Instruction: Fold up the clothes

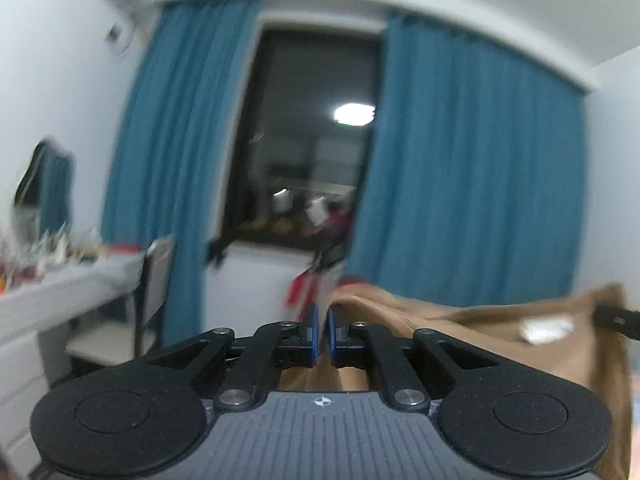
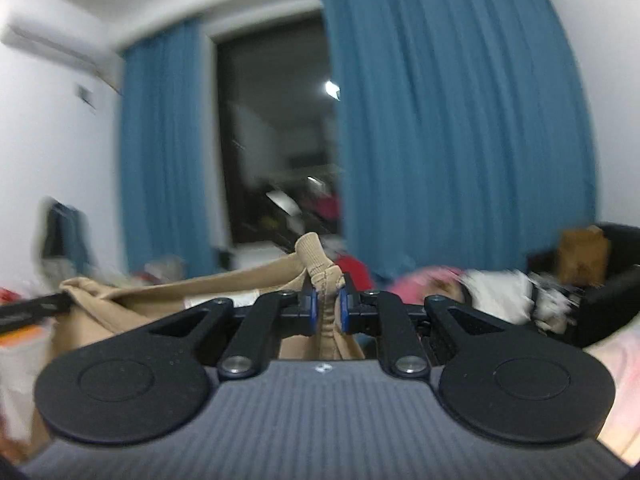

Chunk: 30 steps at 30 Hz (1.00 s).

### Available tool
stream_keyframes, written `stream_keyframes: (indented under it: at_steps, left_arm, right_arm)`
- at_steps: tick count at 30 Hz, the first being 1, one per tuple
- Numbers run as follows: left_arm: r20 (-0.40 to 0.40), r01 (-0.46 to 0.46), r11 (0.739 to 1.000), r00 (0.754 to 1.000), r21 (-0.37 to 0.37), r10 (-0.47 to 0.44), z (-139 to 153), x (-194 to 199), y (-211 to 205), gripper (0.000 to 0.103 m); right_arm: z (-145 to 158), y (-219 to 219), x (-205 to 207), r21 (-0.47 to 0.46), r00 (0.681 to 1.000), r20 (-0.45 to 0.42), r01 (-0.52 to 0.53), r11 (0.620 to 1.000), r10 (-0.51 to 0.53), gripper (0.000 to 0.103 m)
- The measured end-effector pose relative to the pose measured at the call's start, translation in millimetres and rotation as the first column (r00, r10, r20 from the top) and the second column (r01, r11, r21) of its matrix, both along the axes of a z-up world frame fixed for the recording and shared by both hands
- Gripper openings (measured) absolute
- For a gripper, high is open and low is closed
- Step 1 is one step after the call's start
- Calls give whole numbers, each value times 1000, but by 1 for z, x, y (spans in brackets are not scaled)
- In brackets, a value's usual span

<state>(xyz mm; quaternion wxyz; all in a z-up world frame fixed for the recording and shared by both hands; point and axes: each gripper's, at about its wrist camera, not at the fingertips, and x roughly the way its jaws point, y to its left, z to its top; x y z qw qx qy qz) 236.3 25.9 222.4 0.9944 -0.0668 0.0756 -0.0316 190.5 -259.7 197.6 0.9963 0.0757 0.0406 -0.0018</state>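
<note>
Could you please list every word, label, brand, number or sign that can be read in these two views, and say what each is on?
No readable text in either view.
White tag on the tan garment: blurred, unreadable.
Small round emblem on the left gripper's grey body: a symbol, no letters.
The same emblem on the right gripper's body: too blurred to read.
White patch on the garment: no legible print.

both grippers level and clamped

the left gripper (image 1: 323, 330) points almost level across the room, its blue-padded fingers (image 1: 313, 332) drawn nearly together, pinching a thin edge of tan garment (image 1: 460, 320). the right gripper (image 2: 328, 308) also points level, its fingers (image 2: 311, 308) a little apart, pressed on a bunched ribbed part of the same cloth. each gripper's black tip shows at the edge of the other's view.
</note>
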Motion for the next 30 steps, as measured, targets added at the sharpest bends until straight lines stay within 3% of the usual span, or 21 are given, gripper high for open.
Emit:
stream_keyframes:
  at_steps: [2,4,8,12,13,16,17,18,20,27,30]
  left_arm:
    - [-50,-28,998,998,-54,26,-47,48,6,2]
    - [-126,-29,995,992,-100,16,-98,98,13,2]
    - [-255,-11,1000,967,20,16,-207,170,5,2]
    - [-362,65,994,932,86,-30,-293,212,14,3]
    - [-376,82,992,926,94,-41,-307,217,19,3]
    - [-391,129,989,916,67,-93,-328,221,33,7]
    - [-393,142,988,913,57,-109,-332,220,37,9]
    - [-390,151,987,913,46,-122,-331,217,41,15]
    - [-385,168,985,911,27,-145,-322,204,45,22]
    - [-360,255,966,905,33,-226,-260,124,39,47]
    - [-361,287,957,898,50,-251,-245,96,20,49]
  right_arm:
    - [-46,-8,51,6,998,-54,44,999,-43,14]
    - [-108,-17,104,30,989,-144,25,999,-21,14]
    - [-232,-22,184,-54,937,-343,50,997,-65,14]
    - [-319,-42,212,-35,900,-424,92,995,-98,15]
    - [-324,-47,211,-5,904,-418,95,995,-88,15]
    - [-338,-60,207,82,914,-400,100,992,-59,20]
    - [-337,-62,203,98,919,-390,96,991,-51,34]
    - [-336,-64,197,102,921,-387,96,990,-50,56]
    - [-328,-68,183,123,926,-376,96,988,-43,86]
    - [-292,-63,96,222,931,-363,121,967,-33,85]
    - [-278,-47,37,242,931,-364,103,965,-8,85]
